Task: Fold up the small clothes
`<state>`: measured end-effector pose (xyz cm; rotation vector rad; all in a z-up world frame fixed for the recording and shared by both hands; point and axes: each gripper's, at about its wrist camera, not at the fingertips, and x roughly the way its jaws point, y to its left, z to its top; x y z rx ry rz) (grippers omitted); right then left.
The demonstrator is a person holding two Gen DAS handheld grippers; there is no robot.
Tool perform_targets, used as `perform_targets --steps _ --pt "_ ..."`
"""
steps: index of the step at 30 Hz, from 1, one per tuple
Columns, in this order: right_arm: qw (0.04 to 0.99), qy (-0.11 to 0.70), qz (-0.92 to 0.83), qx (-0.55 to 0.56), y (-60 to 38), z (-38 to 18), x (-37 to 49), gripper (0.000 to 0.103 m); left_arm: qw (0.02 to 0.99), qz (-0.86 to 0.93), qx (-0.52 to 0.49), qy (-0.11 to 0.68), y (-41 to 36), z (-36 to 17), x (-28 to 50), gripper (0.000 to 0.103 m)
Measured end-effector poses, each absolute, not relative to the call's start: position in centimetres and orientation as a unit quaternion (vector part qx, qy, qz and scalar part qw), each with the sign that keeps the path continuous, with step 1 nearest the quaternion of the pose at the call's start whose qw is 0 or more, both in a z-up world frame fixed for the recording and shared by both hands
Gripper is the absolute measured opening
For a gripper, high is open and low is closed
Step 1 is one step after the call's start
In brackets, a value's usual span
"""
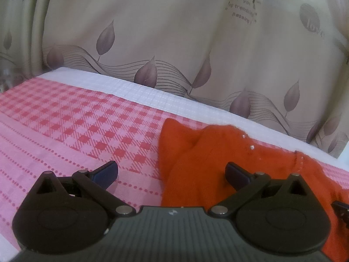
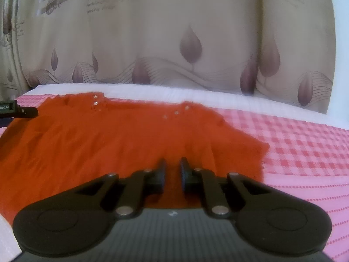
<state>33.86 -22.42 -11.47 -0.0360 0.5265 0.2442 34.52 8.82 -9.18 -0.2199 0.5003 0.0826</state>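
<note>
A small orange knitted garment (image 2: 109,142) with little beads near its neckline lies spread flat on a pink checked cloth (image 2: 305,148). My right gripper (image 2: 173,166) hovers low over the garment's right part. Its jaws stand a narrow gap apart, and only flat orange fabric shows through that gap, none pinched. In the left wrist view the garment (image 1: 207,152) ends in a raised, folded-over left edge. My left gripper (image 1: 171,170) is wide open at that edge, with its right finger (image 1: 236,173) over the fabric and its left finger (image 1: 106,172) over the bare cloth.
The pink checked cloth (image 1: 76,126) has a white strip (image 1: 130,87) along its far edge. Behind it hangs a beige curtain (image 1: 174,32) printed with leaves and lettering. A dark tip of the other gripper (image 1: 340,209) shows at the right edge of the left wrist view.
</note>
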Motion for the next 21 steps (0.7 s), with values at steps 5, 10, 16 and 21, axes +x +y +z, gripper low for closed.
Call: perform_targets --steps 5,10,16,21 --pt "0.956 0.263 0.132 -0.008 -22.71 -11.49 34.05 0.018 0.961 0.045 -0.104 0.251 8.72 -9.18 34.66 0.103" --pt "0.954 0.264 0.143 0.002 -22.98 -11.48 34.14 0.024 0.961 0.05 -0.1 0.253 8.68 -9.18 34.74 0.103" --pt "0.955 0.262 0.141 -0.005 -22.64 -11.47 34.0 0.027 0.961 0.051 -0.097 0.254 8.62 -9.18 34.8 0.103" --pt "0.955 0.26 0.141 -0.011 -22.42 -11.45 33.9 0.035 0.961 0.051 -0.095 0.255 8.62 -9.21 34.79 0.103"
